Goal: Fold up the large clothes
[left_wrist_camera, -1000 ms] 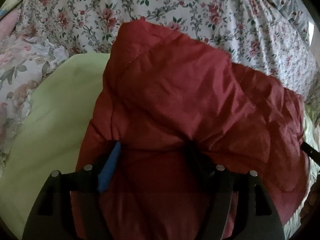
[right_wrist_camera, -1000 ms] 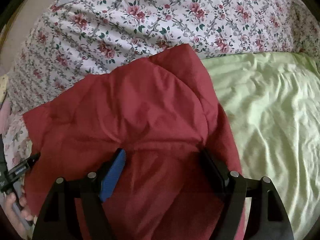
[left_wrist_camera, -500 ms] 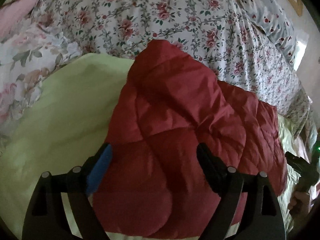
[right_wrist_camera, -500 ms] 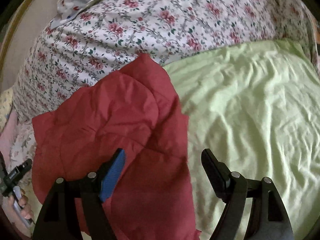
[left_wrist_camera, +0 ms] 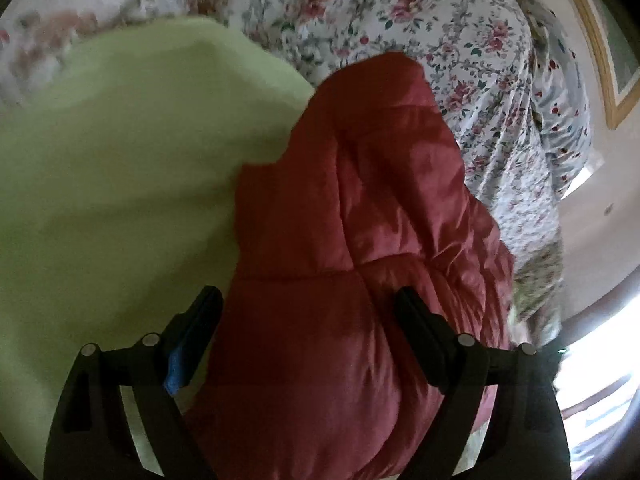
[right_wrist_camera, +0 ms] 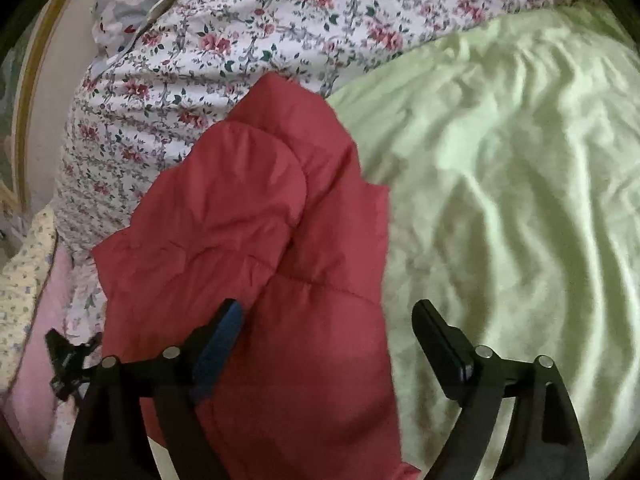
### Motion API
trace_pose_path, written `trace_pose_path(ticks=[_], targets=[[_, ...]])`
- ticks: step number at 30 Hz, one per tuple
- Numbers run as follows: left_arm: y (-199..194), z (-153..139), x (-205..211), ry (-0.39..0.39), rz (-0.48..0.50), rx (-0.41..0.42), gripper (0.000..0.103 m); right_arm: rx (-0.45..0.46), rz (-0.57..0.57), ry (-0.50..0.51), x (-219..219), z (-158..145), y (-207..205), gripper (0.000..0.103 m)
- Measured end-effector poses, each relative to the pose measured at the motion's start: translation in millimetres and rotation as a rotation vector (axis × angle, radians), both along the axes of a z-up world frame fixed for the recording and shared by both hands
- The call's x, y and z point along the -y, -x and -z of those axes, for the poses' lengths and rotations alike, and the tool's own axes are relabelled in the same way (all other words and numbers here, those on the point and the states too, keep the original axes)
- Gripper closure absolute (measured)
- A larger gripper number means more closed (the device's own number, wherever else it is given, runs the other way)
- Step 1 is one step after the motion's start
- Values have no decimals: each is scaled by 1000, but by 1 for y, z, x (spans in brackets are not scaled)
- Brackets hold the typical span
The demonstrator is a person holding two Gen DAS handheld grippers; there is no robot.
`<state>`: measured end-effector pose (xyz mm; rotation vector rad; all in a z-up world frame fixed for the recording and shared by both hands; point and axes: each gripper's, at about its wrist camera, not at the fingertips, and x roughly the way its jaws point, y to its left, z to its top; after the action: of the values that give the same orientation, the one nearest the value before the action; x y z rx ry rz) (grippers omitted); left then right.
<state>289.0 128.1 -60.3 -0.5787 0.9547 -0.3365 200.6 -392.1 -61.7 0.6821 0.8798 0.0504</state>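
Observation:
A red quilted jacket (left_wrist_camera: 360,240) lies folded in a long bundle on a light green sheet (left_wrist_camera: 120,180). My left gripper (left_wrist_camera: 308,312) is open and hovers above the jacket's near end, fingers apart, holding nothing. The jacket also shows in the right wrist view (right_wrist_camera: 256,260), left of the green sheet (right_wrist_camera: 500,180). My right gripper (right_wrist_camera: 324,324) is open and empty above the jacket's right edge, its right finger over the sheet. The left gripper shows at the lower left in the right wrist view (right_wrist_camera: 68,356).
A floral bedspread (right_wrist_camera: 240,40) lies beyond the jacket and also shows in the left wrist view (left_wrist_camera: 460,40). A pink and a pale patterned cloth (right_wrist_camera: 28,300) lie at the left. A framed picture (left_wrist_camera: 608,40) hangs on the wall.
Both grippers have let go of the red jacket and drawn back. The left one swung to the left, the right one to the right, and the jacket now lies folded on the sheet.

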Motion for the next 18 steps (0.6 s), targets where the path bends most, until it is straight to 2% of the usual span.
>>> trace_pose_path(ticks=[3,7,8,9,10,11,12,13,14,15,18], targets=[[-10,13,5,78,23,-34,12,-10,-11,-54,1,10,-6,7],[-19,22,11,121,34,-60,10,-18,-46,-126,-1,19,-13,7],[-20,22,13,120,39,-61,13,-23,-56,-129,-3,20,-15,8],[-20,21,15,118,48,-56,22,-29,-70,-133,-5,21,-18,9],[-19,19,17,114,60,-47,26,-31,-83,-139,-8,21,-20,13],[-17,15,18,106,66,-39,34,-29,-100,-152,-11,21,-21,25],[-16,12,18,99,74,-34,42,-34,-103,-143,-14,19,-21,30],[-13,7,19,90,82,-24,46,-35,-107,-126,-17,16,-21,33],[-10,3,19,83,88,-16,51,-37,-111,-124,-20,13,-20,41],[-8,-2,19,76,92,-8,55,-39,-112,-123,-21,10,-20,49],[4,-18,20,56,102,18,60,-34,-120,-104,-27,-6,-13,62]])
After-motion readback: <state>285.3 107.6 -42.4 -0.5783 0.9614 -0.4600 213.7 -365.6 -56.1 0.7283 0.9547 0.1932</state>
